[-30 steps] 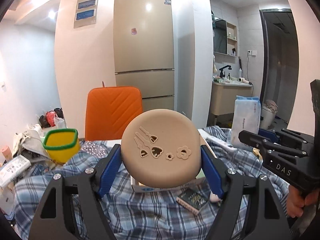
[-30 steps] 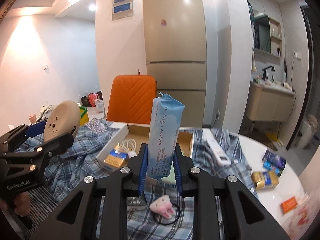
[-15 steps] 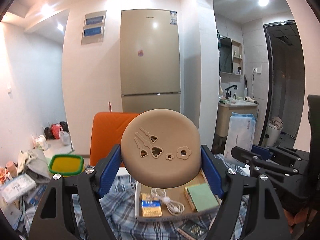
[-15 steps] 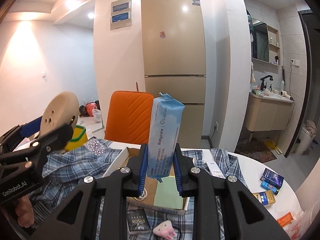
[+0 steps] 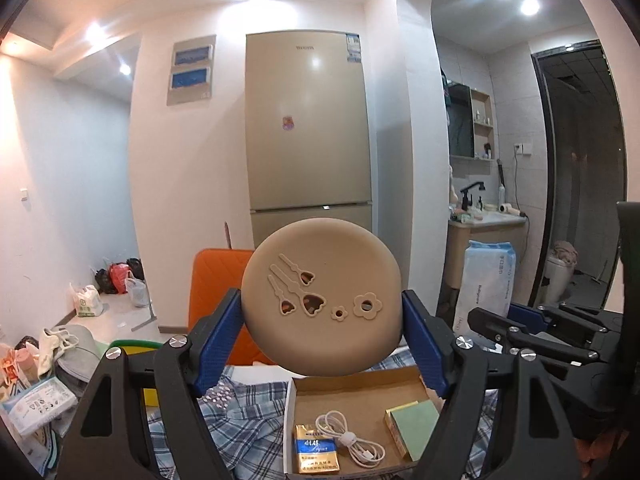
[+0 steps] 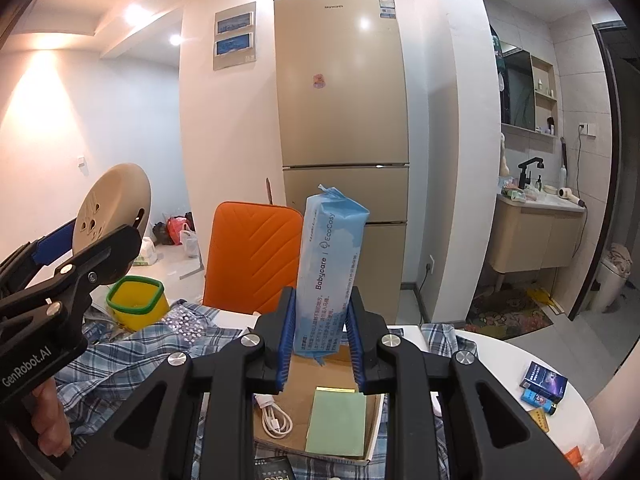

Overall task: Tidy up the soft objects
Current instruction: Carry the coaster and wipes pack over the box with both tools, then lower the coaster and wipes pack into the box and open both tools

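Left gripper [image 5: 322, 336] clamped on round beige soft pad [image 5: 321, 297], both blue fingers [image 5: 218, 338] pressed against its rim; pad sits centre frame in left wrist view, face with cut-out shapes toward camera, raised above open cardboard box [image 5: 360, 390]. Right gripper [image 6: 321, 342] clenched on upright blue wipes pack [image 6: 330, 272], centre of right wrist view, lower end between the pads. Box below holds white cable [image 5: 352, 442], green pad [image 6: 336, 420] and blue-gold packet [image 5: 316, 454]. Plaid cloth [image 6: 132, 356] lower left; yellow cup [image 6: 137, 302] with green rim beside it; orange chair [image 6: 256, 256] behind.
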The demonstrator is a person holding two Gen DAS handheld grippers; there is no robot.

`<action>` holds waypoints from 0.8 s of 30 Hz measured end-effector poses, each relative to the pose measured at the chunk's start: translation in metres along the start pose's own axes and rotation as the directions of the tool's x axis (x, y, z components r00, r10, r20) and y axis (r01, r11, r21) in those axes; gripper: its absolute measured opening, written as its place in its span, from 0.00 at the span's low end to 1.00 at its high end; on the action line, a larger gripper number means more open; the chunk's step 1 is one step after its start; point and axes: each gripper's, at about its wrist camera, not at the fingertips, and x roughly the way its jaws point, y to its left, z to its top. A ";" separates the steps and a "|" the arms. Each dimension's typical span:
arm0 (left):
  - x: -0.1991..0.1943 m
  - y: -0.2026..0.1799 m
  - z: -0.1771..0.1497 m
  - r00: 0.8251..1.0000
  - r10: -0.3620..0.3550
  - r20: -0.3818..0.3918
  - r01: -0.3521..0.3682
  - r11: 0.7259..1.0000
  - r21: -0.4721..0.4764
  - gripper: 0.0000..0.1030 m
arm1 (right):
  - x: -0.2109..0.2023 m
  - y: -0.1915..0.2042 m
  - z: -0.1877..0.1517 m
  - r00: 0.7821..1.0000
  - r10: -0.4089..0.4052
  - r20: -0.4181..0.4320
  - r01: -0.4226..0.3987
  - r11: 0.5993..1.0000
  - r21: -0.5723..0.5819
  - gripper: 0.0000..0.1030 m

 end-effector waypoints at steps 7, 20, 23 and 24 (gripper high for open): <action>0.022 0.004 -0.019 0.997 -0.032 -0.076 0.030 0.999 -0.023 0.75 | 0.042 0.002 -0.023 0.995 0.000 -0.101 0.000 1.000 0.001 0.25; 0.086 0.018 -0.075 0.960 -0.061 -0.274 0.043 0.997 -0.068 0.75 | 0.117 0.012 -0.085 0.950 0.023 -0.313 -0.028 1.000 -0.011 0.25; 0.097 0.018 -0.084 0.948 -0.068 -0.311 0.049 0.997 -0.067 0.75 | 0.130 0.008 -0.096 0.936 0.019 -0.351 -0.022 1.000 -0.004 0.25; 0.100 0.016 -0.088 0.943 -0.073 -0.324 0.055 0.996 -0.065 0.75 | 0.132 0.006 -0.097 0.934 0.019 -0.357 -0.020 1.000 0.000 0.25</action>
